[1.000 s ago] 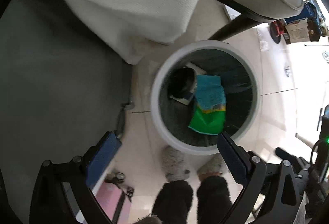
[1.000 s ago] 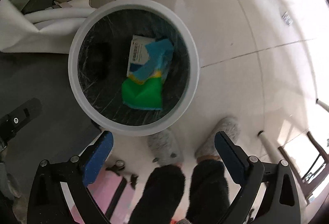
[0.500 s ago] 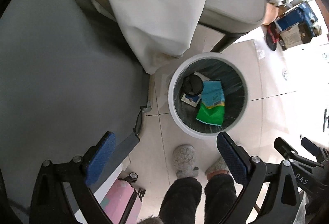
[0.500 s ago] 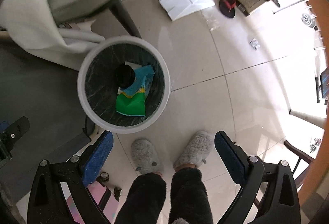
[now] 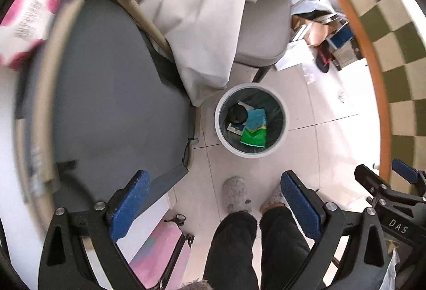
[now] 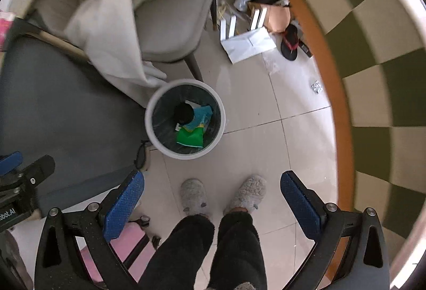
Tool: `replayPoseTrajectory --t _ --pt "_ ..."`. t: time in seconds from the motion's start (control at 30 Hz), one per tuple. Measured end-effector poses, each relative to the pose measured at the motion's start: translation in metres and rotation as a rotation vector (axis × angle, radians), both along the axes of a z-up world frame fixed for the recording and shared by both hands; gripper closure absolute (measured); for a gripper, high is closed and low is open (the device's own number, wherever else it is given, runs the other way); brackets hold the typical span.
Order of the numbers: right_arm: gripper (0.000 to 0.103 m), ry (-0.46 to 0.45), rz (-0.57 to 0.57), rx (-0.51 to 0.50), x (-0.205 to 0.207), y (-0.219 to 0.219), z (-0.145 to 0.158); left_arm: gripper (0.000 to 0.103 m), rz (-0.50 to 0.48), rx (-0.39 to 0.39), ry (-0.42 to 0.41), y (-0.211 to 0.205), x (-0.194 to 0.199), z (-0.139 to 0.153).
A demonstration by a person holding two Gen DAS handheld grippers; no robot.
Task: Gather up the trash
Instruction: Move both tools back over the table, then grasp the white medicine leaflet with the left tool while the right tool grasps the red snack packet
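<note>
We hold both claws high above the tiled floor, looking straight down. Our left claw and right claw each stand wide apart at the fingers, gripping nothing. The white trash bin sits on the floor beside a grey chair draped with pale cloth. Inside the bin lie a green packet, a teal packet and a black round lid. Our grey slippers stand just short of the bin.
</note>
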State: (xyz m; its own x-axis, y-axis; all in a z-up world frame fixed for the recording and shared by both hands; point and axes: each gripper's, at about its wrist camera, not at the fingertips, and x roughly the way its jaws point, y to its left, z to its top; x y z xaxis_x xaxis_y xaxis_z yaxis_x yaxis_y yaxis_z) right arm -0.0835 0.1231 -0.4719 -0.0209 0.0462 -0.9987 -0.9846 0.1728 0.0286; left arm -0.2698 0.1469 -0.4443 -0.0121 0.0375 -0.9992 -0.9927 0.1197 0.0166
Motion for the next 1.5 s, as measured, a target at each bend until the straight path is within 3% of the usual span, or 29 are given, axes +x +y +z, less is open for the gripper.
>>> replayPoseTrajectory --t 0.3,0.5,0.63,0.8,0.93,1.03,1.13,1.3,1.5 --pt "0.000 0.050 -0.040 0.085 0.005 -0.033 0.121 0.003 -0.035 0.071 -0.033 -0.030 0.002 0.101" --pt "0.000 0.135 -0.190 0.146 0.046 -0.050 0.180 0.003 -0.073 0.176 -0.047 -0.027 0.029 0.163" --pt "0.000 0.118 -0.322 0.186 0.114 -0.061 0.205 0.000 -0.152 0.219 -0.063 -0.012 0.077 0.189" --pt "0.000 0.069 -0.547 0.178 0.235 -0.099 0.212 0.000 -0.270 0.258 -0.063 0.003 0.181 0.203" --pt "0.000 0.017 -0.744 0.119 0.350 -0.137 0.192 0.000 -0.362 0.214 -0.062 0.008 0.291 0.190" --pt "0.000 -0.044 -0.845 0.073 0.432 -0.159 0.165 0.000 -0.438 0.115 -0.094 0.006 0.383 0.167" --pt "0.000 -0.049 -0.911 0.020 0.497 -0.170 0.132 0.000 -0.523 0.020 -0.094 -0.005 0.470 0.136" --pt "0.000 -0.022 -0.960 -0.026 0.554 -0.182 0.100 0.001 -0.589 -0.153 -0.100 -0.027 0.580 0.082" --pt "0.000 0.015 -0.938 -0.036 0.578 -0.184 0.083 0.001 -0.597 -0.166 0.011 -0.038 0.638 0.045"
